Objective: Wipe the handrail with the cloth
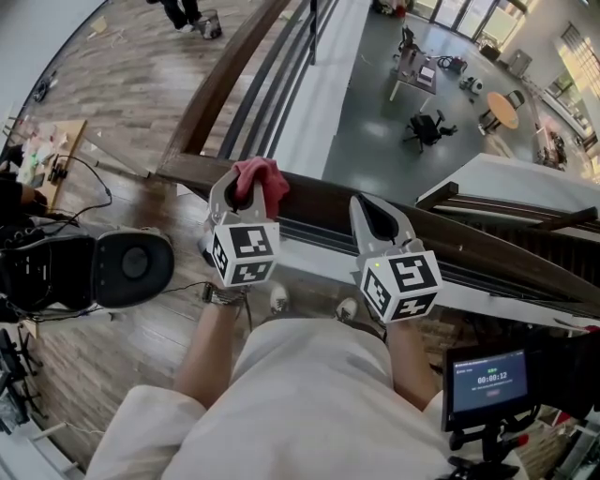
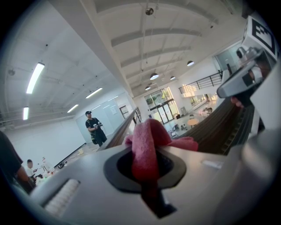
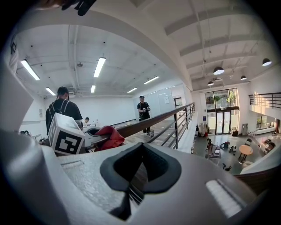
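Fuzzy matt red cloth. Dark smooth wood handrail, slight gloss. Matt grey plastic on left claw and right claw.

The handrail runs away along the walkway's right edge, turns at a corner, then crosses to the right in front of the person. The left tool sits at that corner, with the cloth between its jaws and on the rail. The right tool is just to its right over the same rail, with nothing between its jaws. Beyond the rail, on the floor below, stand a chair and a round table. A screen is at the near right. Another person stands far back on the left.
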`<control>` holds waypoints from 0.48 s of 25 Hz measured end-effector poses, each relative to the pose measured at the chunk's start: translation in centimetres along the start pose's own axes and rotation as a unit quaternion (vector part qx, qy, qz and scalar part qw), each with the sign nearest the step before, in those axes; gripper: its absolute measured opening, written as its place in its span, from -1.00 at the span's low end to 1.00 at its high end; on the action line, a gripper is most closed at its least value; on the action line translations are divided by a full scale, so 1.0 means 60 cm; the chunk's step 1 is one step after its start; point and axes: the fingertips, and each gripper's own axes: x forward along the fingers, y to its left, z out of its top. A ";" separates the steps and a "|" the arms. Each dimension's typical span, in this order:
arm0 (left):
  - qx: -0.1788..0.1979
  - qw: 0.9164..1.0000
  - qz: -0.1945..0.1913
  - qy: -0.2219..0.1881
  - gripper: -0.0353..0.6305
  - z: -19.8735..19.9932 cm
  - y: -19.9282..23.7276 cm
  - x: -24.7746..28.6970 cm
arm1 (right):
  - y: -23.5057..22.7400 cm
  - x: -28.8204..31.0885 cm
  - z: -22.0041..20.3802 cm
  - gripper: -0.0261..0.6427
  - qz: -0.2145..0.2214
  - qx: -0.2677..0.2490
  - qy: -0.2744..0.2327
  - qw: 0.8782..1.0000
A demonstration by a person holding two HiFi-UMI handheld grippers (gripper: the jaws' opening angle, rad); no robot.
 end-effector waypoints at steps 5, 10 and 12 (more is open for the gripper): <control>0.001 1.000 -0.003 0.001 -0.82 0.004 -0.006 0.001 | -0.002 0.000 -0.001 -0.91 0.000 0.005 0.000 1.000; 0.006 1.000 -0.003 -0.002 -0.82 0.006 -0.014 0.002 | -0.010 -0.005 -0.006 -0.91 -0.004 0.012 0.001 1.000; 0.005 1.000 -0.002 -0.001 -0.82 0.005 -0.014 0.002 | -0.014 -0.007 -0.009 -0.91 -0.005 0.017 0.002 1.000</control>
